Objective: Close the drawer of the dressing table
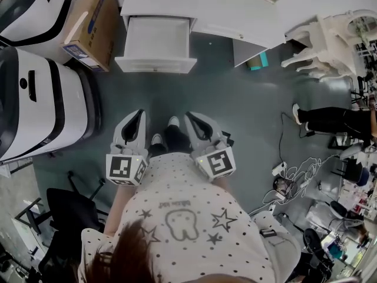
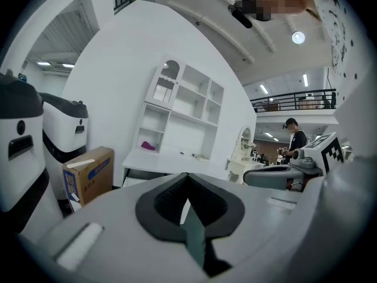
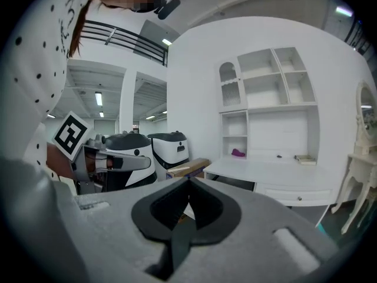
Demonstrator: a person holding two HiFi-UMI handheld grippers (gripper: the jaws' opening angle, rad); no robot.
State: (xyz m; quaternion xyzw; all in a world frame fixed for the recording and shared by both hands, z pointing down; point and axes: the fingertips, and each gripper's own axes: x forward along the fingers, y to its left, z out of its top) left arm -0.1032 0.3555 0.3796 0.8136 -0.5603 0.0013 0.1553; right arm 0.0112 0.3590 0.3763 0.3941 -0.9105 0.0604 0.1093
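Head view: the drawer [image 1: 156,40] stood pulled out of the dressing table [image 1: 206,7], well ahead of both grippers. The left gripper [image 1: 139,113] and right gripper [image 1: 189,116] were side by side near the person's feet. Left gripper view: jaws were together, nothing between them, table beyond. Right gripper view: jaws together, empty, table ahead.

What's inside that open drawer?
The drawer looks empty: only its bare white bottom shows. Its back part runs under the tabletop, so that part stays hidden.
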